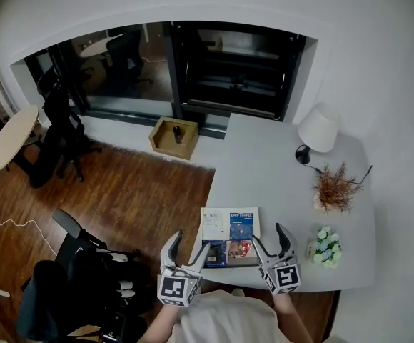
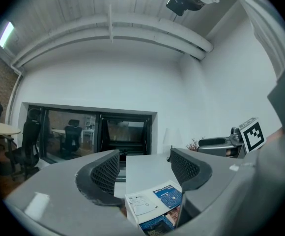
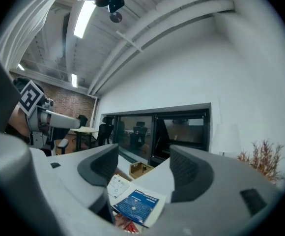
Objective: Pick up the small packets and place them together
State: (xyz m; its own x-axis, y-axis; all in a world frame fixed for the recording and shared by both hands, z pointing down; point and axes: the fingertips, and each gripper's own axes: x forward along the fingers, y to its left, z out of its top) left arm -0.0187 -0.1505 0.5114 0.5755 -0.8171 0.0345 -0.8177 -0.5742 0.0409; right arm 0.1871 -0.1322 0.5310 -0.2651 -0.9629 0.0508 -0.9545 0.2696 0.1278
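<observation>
A white box with a blue coffee label (image 1: 230, 224) lies near the front edge of the grey table (image 1: 264, 163). Small packets rest against its near side: a dark blue one (image 1: 216, 254) and a red one (image 1: 241, 249). My left gripper (image 1: 190, 247) hovers at the table's front left corner, jaws apart, nothing between them. My right gripper (image 1: 269, 238) sits just right of the packets, also open and empty. In the left gripper view the box (image 2: 152, 200) and blue packet (image 2: 157, 224) lie below the left gripper (image 2: 145, 168). In the right gripper view the box (image 3: 135, 203) lies under the right gripper (image 3: 140, 163).
A white lamp (image 1: 317, 129), a dried plant (image 1: 333, 186) and white flowers (image 1: 325, 245) stand along the table's right side. On the wooden floor to the left are a wooden crate (image 1: 173, 137), a black office chair (image 1: 86, 263) and a round table (image 1: 11, 138).
</observation>
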